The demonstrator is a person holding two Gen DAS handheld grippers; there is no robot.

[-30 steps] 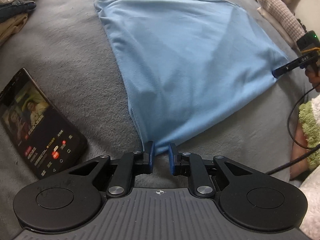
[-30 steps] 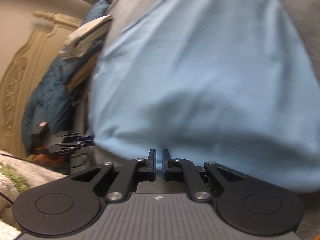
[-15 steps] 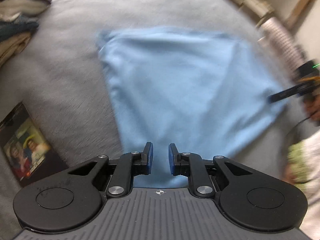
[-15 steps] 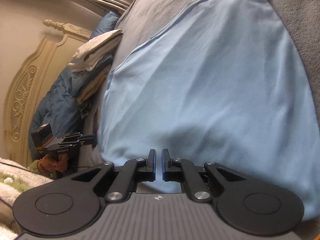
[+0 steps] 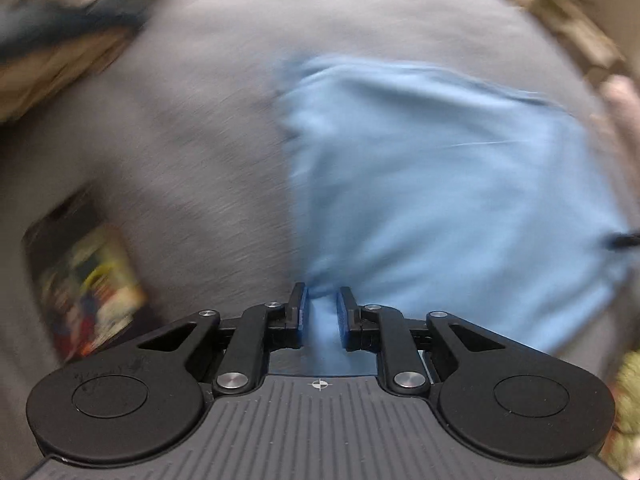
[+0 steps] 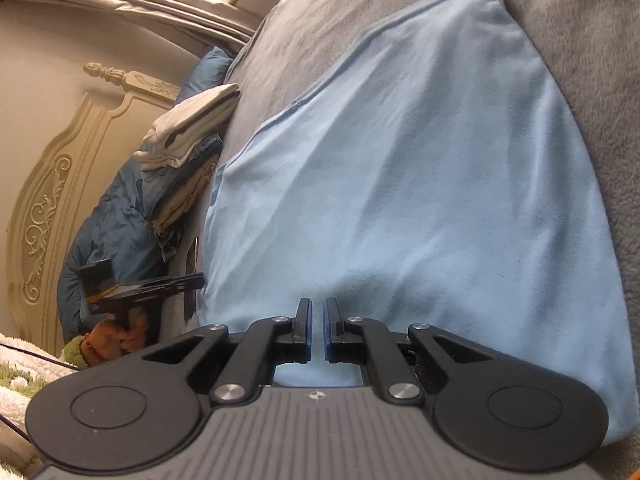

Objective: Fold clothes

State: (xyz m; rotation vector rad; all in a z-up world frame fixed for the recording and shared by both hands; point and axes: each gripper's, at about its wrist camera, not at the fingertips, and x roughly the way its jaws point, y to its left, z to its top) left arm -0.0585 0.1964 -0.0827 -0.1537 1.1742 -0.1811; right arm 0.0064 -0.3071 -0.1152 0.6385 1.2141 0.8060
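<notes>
No words, brands or numbers can be read in either view. The dark rectangular phone [image 5: 82, 280], lying on the grey blanket at about eight o'clock in the left wrist view, has a lit screen of coloured patches, but motion blur smears whatever it shows. Faint scratched marks sit on the round black disc [image 5: 110, 396] at seven o'clock in that view; they form no legible letters. A small crosshair sign [image 6: 318, 395] is printed on the grey ribbed gripper body at six o'clock.
</notes>
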